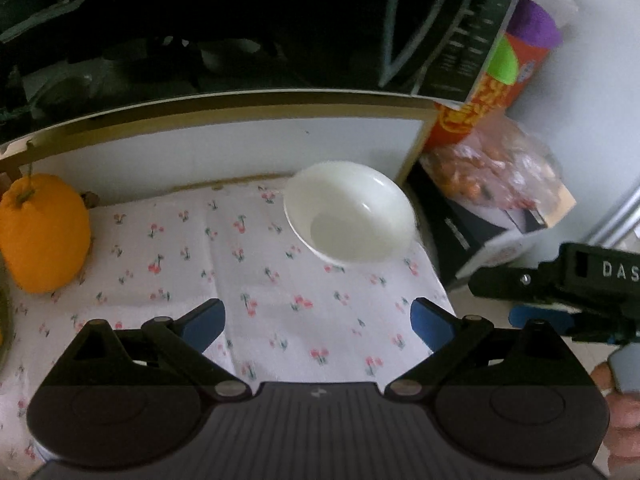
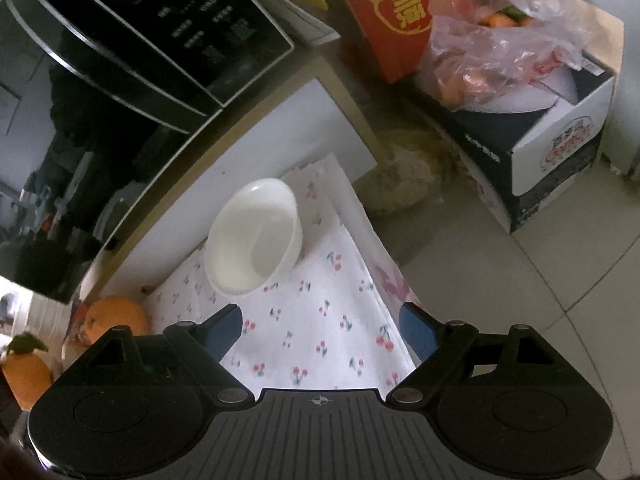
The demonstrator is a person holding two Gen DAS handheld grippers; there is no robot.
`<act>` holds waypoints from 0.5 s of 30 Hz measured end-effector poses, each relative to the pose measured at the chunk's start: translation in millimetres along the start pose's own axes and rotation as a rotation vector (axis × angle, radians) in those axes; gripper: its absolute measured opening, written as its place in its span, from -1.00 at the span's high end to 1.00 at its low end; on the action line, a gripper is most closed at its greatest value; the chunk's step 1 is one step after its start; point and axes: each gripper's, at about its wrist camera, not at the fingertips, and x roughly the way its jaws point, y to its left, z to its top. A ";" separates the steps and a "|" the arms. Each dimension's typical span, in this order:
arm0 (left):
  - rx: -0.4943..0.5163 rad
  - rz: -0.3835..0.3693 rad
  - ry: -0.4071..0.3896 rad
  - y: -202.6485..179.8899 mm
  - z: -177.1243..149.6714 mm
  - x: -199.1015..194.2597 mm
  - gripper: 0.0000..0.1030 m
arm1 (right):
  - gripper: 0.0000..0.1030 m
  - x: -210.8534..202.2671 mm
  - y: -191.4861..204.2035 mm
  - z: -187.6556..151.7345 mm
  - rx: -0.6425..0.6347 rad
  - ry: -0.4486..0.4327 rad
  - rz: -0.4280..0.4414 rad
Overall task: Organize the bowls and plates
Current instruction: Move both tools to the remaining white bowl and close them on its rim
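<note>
A white bowl [image 1: 350,212] stands empty on a cherry-print cloth [image 1: 256,272] near the cloth's far right corner. My left gripper [image 1: 318,326] hovers open over the cloth, short of the bowl, with nothing between its blue pads [image 1: 206,322]. In the right wrist view the same bowl [image 2: 254,236] sits ahead and slightly left of my right gripper [image 2: 320,330], which is also open and empty. The right gripper's black body [image 1: 568,284] shows at the right edge of the left wrist view, held by a hand [image 1: 624,412].
A white board with a tan edge [image 1: 224,148] stands behind the cloth. An orange fruit [image 1: 42,232] sits at the left. A black-and-white box [image 2: 536,152] with a plastic bag of fruit [image 2: 496,48] stands on the tiled floor [image 2: 540,280] to the right. A dark appliance [image 2: 132,40] looms behind.
</note>
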 end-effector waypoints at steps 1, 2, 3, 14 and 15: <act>-0.006 -0.001 -0.006 1.7 1.7 3.6 -0.92 | -0.70 5.6 -0.7 2.1 0.004 0.002 0.006; -0.015 -0.002 -0.013 4.1 3.3 7.8 -0.92 | -0.70 11.4 -1.4 4.6 0.009 0.007 0.015; -0.024 -0.004 -0.020 6.4 4.7 11.6 -0.91 | -0.70 16.4 -2.0 6.7 0.015 0.010 0.027; -0.122 -0.038 -0.077 27.5 11.9 41.0 -0.65 | -0.68 53.5 -4.7 27.4 0.084 -0.050 0.182; -0.127 -0.039 -0.081 28.3 12.1 43.0 -0.63 | -0.68 55.3 -4.7 28.1 0.085 -0.059 0.187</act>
